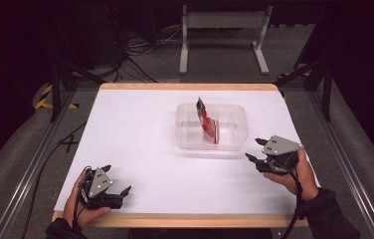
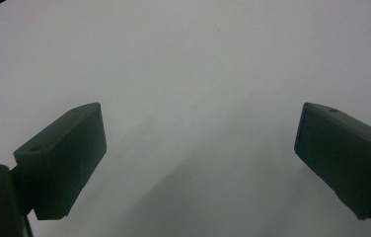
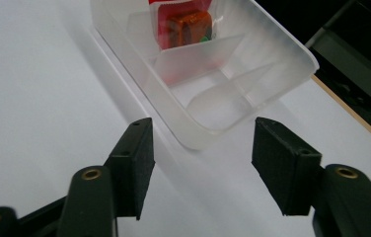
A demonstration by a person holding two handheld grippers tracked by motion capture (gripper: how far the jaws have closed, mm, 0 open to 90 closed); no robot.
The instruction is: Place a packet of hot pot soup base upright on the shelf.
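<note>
At the near left corner of the white bench [image 1: 140, 149], the left hand-held gripper [image 1: 117, 180] is held low over the surface, its jaws spread wide with nothing between them; in the left gripper view only bare bench is seen beyond its pads [image 2: 62, 163]. Toward the middle, a clear plastic tray [image 1: 234, 130] with inner partitions is placed, and a red snack packet [image 1: 208, 122] is standing upright inside it, leaned against a divider. On the right, the right hand-held gripper [image 1: 255, 149] is found just beside the near right corner of the tray, its jaws apart and empty. It is judged that the packet is already placed and the release step is finished. For the next move, a retreat of the right hand-held gripper is probably required, without the tray rim [image 3: 198, 138] being pushed.
</note>
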